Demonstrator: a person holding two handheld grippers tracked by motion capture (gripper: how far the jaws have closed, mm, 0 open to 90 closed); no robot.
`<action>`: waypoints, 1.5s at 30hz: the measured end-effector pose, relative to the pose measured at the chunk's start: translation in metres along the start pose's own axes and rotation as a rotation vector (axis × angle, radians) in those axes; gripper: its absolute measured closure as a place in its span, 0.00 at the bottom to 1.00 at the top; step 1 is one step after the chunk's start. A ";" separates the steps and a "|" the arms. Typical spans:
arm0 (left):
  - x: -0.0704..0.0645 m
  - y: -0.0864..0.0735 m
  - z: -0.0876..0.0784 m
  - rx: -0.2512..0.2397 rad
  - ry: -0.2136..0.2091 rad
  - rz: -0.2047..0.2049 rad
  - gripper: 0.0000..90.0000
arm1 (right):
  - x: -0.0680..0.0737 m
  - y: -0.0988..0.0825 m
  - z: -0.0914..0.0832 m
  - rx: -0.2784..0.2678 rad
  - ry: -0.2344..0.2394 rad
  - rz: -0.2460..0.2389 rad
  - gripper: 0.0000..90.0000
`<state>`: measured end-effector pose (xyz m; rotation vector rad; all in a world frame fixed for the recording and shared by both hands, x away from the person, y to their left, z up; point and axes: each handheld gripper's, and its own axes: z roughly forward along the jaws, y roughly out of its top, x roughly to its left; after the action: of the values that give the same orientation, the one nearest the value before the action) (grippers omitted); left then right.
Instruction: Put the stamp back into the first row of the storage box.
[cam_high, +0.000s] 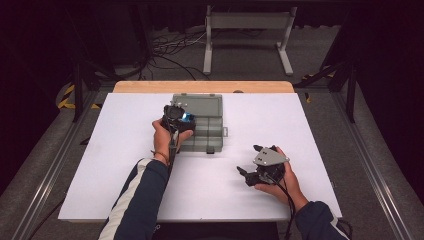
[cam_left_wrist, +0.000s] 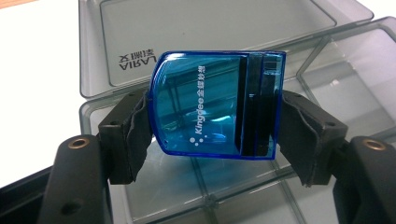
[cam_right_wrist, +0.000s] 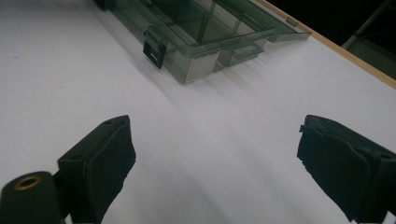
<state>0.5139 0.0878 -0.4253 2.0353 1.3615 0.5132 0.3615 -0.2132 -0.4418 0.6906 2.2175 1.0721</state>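
A translucent blue plastic piece (cam_left_wrist: 217, 107) printed with white "Kingdee" lettering sits clamped between the two black padded jaws of the left gripper (cam_left_wrist: 215, 135), one pad pressed on each of its short sides, and it hangs just above the divided compartments of a smoky grey organiser box (cam_left_wrist: 327, 88). The box's lid lies flat behind, hinged open, with mirrored lettering on it. In the high view the left gripper (cam_high: 180, 116) hovers over the box's left half, near the far edge of a white board (cam_high: 125, 165) that covers the table. The right gripper (cam_high: 254, 161) rests well apart on the bare board, its jaws wide with nothing between them. A wooden strip (cam_high: 200, 86) edges the far side; beyond lie grey carpet, loose cables (cam_high: 170, 47) and a metal stand (cam_high: 248, 35).
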 end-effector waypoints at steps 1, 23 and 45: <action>-0.001 0.000 0.000 0.001 -0.006 0.000 0.35 | 0.000 0.000 0.000 0.001 -0.001 -0.001 0.12; -0.006 -0.005 -0.005 -0.001 -0.010 0.007 0.31 | 0.001 0.001 0.000 0.003 0.001 -0.005 0.12; 0.006 -0.005 -0.024 -0.059 -0.057 0.082 0.35 | 0.002 0.000 0.001 0.008 0.000 -0.005 0.12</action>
<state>0.4976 0.1013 -0.4118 2.0486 1.2202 0.5208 0.3611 -0.2114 -0.4424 0.6877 2.2232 1.0614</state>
